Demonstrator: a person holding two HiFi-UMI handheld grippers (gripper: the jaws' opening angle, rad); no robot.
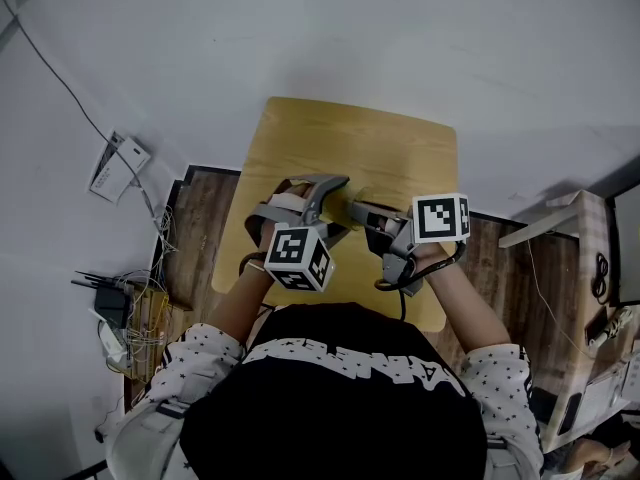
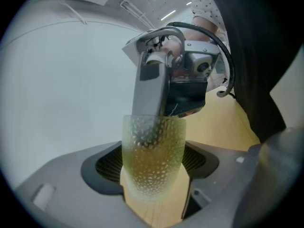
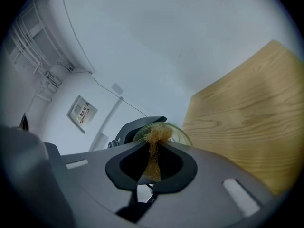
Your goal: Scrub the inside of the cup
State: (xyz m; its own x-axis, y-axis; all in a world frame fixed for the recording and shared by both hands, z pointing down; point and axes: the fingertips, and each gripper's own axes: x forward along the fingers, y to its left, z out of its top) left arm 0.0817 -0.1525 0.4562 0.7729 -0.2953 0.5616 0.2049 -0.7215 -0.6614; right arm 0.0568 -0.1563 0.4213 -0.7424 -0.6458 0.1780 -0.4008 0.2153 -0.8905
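Cup and scrubber held over a table [image 1: 350,133].
My left gripper [image 1: 338,206] clamps the cup [image 2: 153,156]; my right gripper [image 3: 152,150] pinches the scrubber [image 3: 154,135] at the cup's mouth.

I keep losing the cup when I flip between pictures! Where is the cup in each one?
Head view: the cup is a small greenish bit in the middle, over the wooden table.
Left gripper view: the cup is at the bottom middle, big and bumpy, gripped between the jaws.
Right gripper view: only part of the cup shows, centre, behind the golden scrubber.
Shared landmark: the wooden table is in all three.
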